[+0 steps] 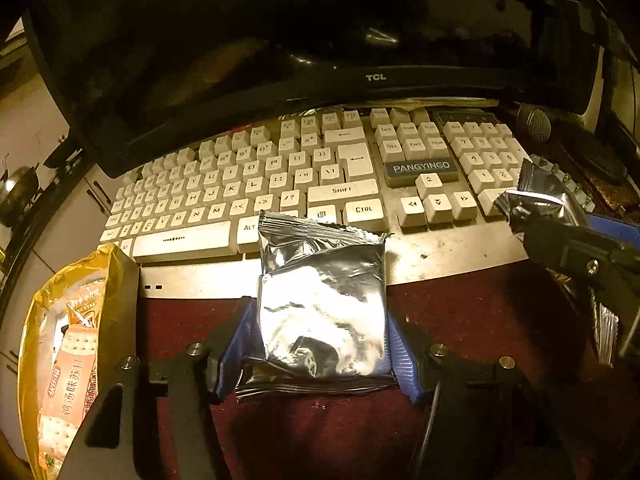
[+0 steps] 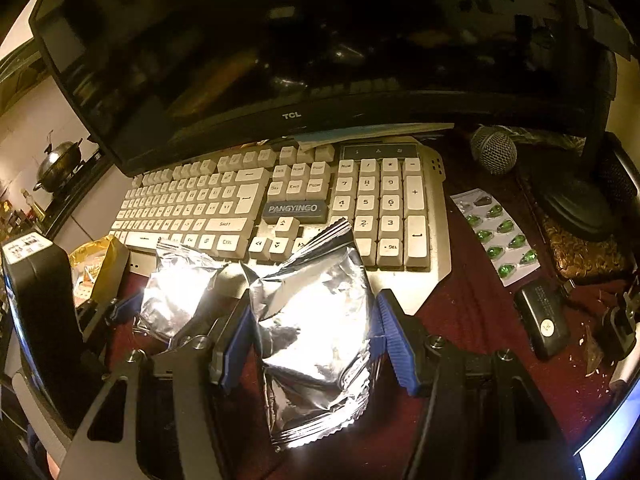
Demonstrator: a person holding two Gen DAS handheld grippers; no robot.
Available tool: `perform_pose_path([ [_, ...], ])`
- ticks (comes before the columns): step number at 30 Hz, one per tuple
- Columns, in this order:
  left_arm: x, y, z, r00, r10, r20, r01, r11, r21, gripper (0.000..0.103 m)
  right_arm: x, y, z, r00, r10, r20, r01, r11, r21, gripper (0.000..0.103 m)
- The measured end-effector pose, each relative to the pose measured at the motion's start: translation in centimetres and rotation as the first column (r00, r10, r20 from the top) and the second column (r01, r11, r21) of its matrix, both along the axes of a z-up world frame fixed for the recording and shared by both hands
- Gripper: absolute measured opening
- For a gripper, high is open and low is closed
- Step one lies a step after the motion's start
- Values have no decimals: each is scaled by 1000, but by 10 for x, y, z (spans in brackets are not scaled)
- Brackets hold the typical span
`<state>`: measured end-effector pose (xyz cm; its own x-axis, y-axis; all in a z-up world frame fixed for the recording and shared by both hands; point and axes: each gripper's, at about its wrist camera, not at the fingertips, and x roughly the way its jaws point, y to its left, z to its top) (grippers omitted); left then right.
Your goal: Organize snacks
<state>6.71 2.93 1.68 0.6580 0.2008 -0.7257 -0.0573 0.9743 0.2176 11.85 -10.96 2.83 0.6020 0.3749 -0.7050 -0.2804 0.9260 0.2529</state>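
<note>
Two silver foil snack packets on the go here, one per gripper, both over the dark red cloth (image 1: 472,320) in front of the keyboard (image 1: 280,184). These are light, puffy, crinkly little pillows: the foil looks slick and will dent easily, and whatever is inside is probably brittle, so a gentle squeeze across the flat sides seems the way, not on the crimped ends.

The left gripper (image 1: 322,344) has its packet (image 1: 324,300) sitting squarely between the blue pads (image 1: 234,344), its far end lying on the keyboard's front edge. The pads touch both side edges of the foil, so I read that as closed on the packet, lightly.

The right gripper (image 2: 312,336) has the second packet (image 2: 316,328) between its blue fingers (image 2: 394,344), pinched at the sides and tilted up off the cloth, its top crimp pointing towards the number pad. That is a firm hold.

Off to the left stands the open gold biscuit bag (image 1: 68,344), just beside the left gripper, a likely home for these.
</note>
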Motion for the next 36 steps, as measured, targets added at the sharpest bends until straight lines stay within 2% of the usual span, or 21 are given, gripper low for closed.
perform_pose_path([
  [8,-6,2,11,998,12,60,-11,1000,-9,66,-1,2,0,1000,1,4,-1,1000,-7,59],
  [27,-12,3,19,993,23,112,-23,1000,2,66,-1,4,-1,1000,4,9,-4,1000,-20,59],
  [36,-17,11,28,987,49,155,-44,998,-36,66,-2,6,-1,1000,9,14,-8,1000,-26,59],
])
